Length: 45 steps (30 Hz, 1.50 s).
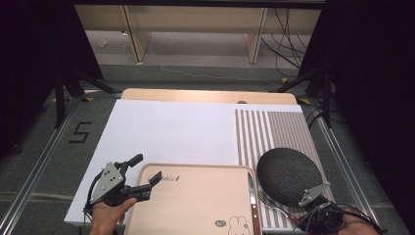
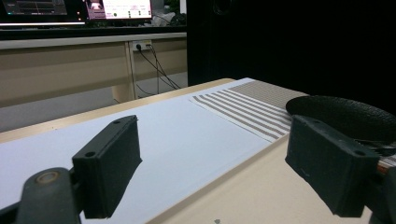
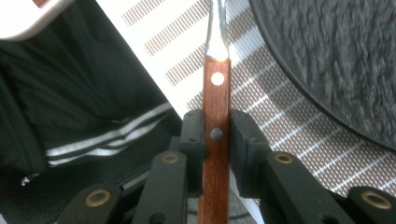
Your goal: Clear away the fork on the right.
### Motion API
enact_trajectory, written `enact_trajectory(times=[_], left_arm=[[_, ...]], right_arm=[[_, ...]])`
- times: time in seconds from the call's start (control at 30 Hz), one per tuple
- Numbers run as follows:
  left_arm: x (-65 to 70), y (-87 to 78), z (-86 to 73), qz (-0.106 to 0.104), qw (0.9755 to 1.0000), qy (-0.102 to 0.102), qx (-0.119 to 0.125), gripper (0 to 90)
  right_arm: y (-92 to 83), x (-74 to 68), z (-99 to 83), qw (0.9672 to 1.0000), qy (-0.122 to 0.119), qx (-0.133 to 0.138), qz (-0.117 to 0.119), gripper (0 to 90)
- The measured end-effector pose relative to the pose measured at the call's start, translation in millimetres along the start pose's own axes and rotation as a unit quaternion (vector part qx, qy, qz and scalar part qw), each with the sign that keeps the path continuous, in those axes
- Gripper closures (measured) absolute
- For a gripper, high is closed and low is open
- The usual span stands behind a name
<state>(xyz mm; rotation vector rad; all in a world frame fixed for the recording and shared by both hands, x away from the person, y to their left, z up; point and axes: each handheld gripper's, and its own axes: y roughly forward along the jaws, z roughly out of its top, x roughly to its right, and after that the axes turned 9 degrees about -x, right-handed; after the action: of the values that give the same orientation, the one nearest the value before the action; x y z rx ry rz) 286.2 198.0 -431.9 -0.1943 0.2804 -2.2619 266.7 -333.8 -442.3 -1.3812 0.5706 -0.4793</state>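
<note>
A fork (image 1: 273, 205) with a wooden handle (image 3: 216, 93) lies on the striped placemat (image 1: 266, 129), just left of a dark round plate (image 1: 288, 175). My right gripper (image 3: 216, 135) is shut on that handle, pads pressing both sides; from above the right gripper (image 1: 299, 220) sits at the mat's front edge. A knife (image 1: 252, 198) rests along the right rim of the beige tray (image 1: 195, 196). My left gripper (image 1: 145, 169) hovers over the tray's far-left corner. In its own view the left gripper (image 2: 219, 163) stands wide open with nothing between the jaws.
A white sheet (image 1: 171, 129) covers most of the table behind the tray. The tray bears a small rabbit print (image 1: 238, 224) near its front. Black curtains and stands flank the table; cables lie on the floor beyond.
</note>
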Motion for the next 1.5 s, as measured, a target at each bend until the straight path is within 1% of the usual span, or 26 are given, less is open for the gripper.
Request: enact_trajectory(times=[0.07, 0.17, 0.2, 0.23, 0.27, 0.37, 0.4, 0.47, 0.53, 0.57, 0.6, 0.63, 0.73, 0.77, 0.83, 0.9, 0.93, 0.97, 1.0, 1.03, 1.2, 1.3, 1.33, 1.43, 1.47, 1.5], left_arm=[[0.1, 0.0, 0.0, 0.0, 1.0, 0.0, 0.0, 16.8], [-0.1, 0.0, 0.0, 0.0, 1.0, -0.001, 0.0, 16.8], [-0.2, 0.1, -0.1, 0.0, 1.0, -0.001, 0.0, 16.8], [-0.2, 0.0, 0.0, 0.0, 1.0, -0.001, 0.0, 16.8], [-0.2, 0.0, 0.0, 0.001, 1.0, -0.001, 0.0, 16.8], [-0.1, 0.1, -0.1, 0.0, 1.0, -0.001, 0.0, 16.8], [-0.2, -0.1, 0.0, 0.001, 1.0, -0.001, 0.0, 16.8], [-0.2, -0.2, 0.0, 0.001, 1.0, -0.001, 0.0, 16.7], [-0.3, -0.3, 0.0, 0.001, 1.0, -0.001, 0.0, 16.8], [-0.5, -0.1, 0.0, 0.002, 1.0, -0.001, 0.0, 16.8], [-0.5, 0.1, -0.1, 0.001, 1.0, -0.001, 0.0, 16.8], [-0.4, 0.0, -0.2, 0.001, 1.0, -0.001, 0.0, 16.8], [-0.3, -0.1, -0.1, 0.002, 1.0, -0.002, 0.0, 16.8], [-0.3, -0.2, 0.0, 0.002, 1.0, -0.002, 0.0, 16.8], [-0.4, -0.3, 0.0, 0.003, 1.0, 0.0, 0.0, 16.8], [-0.7, -0.1, -0.1, 0.003, 1.0, -0.001, 0.0, 16.8], [-0.7, -0.1, -0.1, 0.002, 1.0, -0.001, 0.0, 16.8], [-0.6, 0.1, 0.0, 0.002, 1.0, 0.0, 0.0, 16.8], [-0.4, 0.1, 0.0, 0.002, 1.0, -0.001, 0.0, 16.8], [-0.1, -0.1, 0.1, 0.002, 1.0, -0.001, 0.001, 16.8], [-0.4, -0.4, 0.1, 0.002, 1.0, -0.001, 0.001, 16.8], [-0.5, -0.4, 0.2, 0.002, 1.0, -0.001, 0.001, 16.7], [-0.4, -0.5, 0.2, 0.002, 1.0, -0.001, 0.001, 16.8], [-0.4, -0.6, 0.4, 0.002, 1.0, -0.001, 0.002, 16.8], [-0.3, -0.6, 0.4, 0.002, 1.0, -0.001, 0.002, 16.8], [-0.3, -0.6, 0.3, 0.002, 1.0, -0.001, 0.002, 16.8]], right_arm=[[-2.2, -0.1, 0.3, 0.9999, 0.005, 0.01, 0.007, 76.9], [-5.3, 0.9, -0.1, 0.9991, 0.009, 0.038, 0.02, 76.9], [-6.9, 2.1, 0.0, 0.9983, 0.007, 0.051, 0.027, 76.9], [-7.9, 2.5, 0.4, 0.9977, 0.014, 0.058, 0.031, 76.9], [-9.1, 4.5, 1.0, 0.9962, 0.021, 0.076, 0.038, 76.8], [-11.3, 4.9, 2.5, 0.995, 0.028, 0.088, 0.038, 76.9], [-11.7, 4.5, 3.8, 0.9937, 0.041, 0.095, 0.043, 76.9], [-12.7, 6.6, 5.0, 0.9907, 0.044, 0.116, 0.055, 76.9], [-13.9, 7.8, 6.5, 0.9884, 0.054, 0.129, 0.059, 76.9], [-14.9, 9.1, 6.3, 0.9856, 0.046, 0.144, 0.076, 76.9], [-15.4, 9.2, 7.0, 0.9838, 0.044, 0.152, 0.084, 76.9], [-16.1, 7.7, 7.7, 0.9822, 0.05, 0.156, 0.092, 76.9], [-17.8, 7.2, 11.6, 0.978, 0.057, 0.171, 0.106, 76.9], [-18.2, 6.5, 13.4, 0.9763, 0.064, 0.173, 0.113, 76.9], [-18.0, 6.4, 16.9, 0.9742, 0.056, 0.184, 0.118, 76.9], [-18.4, 4.3, 21.1, 0.9735, 0.058, 0.185, 0.12, 76.9], [-18.1, 2.9, 24.1, 0.9743, 0.057, 0.187, 0.112, 76.9], [-18.0, 1.8, 26.3, 0.9744, 0.059, 0.187, 0.11, 76.9], [-16.6, 0.3, 30.8, 0.9724, 0.057, 0.192, 0.12, 76.9], [-16.5, -0.5, 32.3, 0.9724, 0.058, 0.19, 0.122, 76.9], [-12.3, -9.3, 48.4, 0.9727, 0.042, 0.188, 0.129, 76.9], [-12.5, -14.9, 55.5, 0.9704, 0.037, 0.191, 0.143, 76.9], [-12.5, -17.3, 58.1, 0.9711, 0.037, 0.19, 0.14, 76.9], [-11.0, -23.7, 64.7, 0.9709, 0.027, 0.188, 0.146, 76.9], [-10.5, -26.6, 67.0, 0.9721, 0.026, 0.186, 0.141, 76.9], [-10.0, -28.6, 69.2, 0.9721, 0.023, 0.185, 0.142, 76.9]])
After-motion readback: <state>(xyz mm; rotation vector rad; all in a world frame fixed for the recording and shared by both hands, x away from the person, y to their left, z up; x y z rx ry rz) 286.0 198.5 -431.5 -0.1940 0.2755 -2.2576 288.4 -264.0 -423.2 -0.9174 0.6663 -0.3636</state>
